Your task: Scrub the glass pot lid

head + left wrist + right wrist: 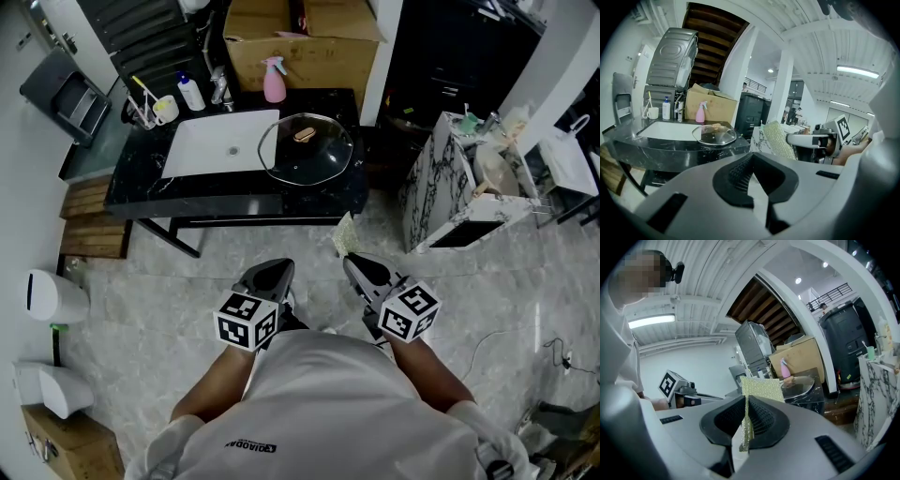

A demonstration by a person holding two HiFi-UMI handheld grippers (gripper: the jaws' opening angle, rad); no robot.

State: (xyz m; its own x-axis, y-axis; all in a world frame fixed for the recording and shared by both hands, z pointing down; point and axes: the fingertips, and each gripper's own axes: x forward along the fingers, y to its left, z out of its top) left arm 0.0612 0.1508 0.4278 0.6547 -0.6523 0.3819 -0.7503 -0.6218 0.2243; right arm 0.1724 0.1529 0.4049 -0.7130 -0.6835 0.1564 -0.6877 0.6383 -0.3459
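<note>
The lid (307,147) lies flat on the black tabletop (234,192), just right of the white sink (206,155), with its tan knob (304,134) facing up. Both tools are held close to the person's chest, well apart from the tabletop and over the grey floor (281,248). The left tool (279,265) points toward the tabletop. In the left gripper view its jaws are pressed together at the tips, with nothing between them (751,157). The right tool (354,262) pinches a yellow-green mesh pad (344,239). In the right gripper view the pad (761,387) stands on edge between the shut jaws and sticks out past their tips (746,399), partly covering the lid (799,386) far behind it. In the left gripper view the lid (714,135) shows on the tabletop edge, and the pad (779,139) shows off to the right. A pink spray bottle (274,80) stands at the back of the tabletop, in front of a cardboard box (300,47). A white bottle (191,93) and a cup (166,110) stand behind the sink's left corner. A marble-patterned cabinet (436,197) stands on the floor to the right of the tabletop.
</note>
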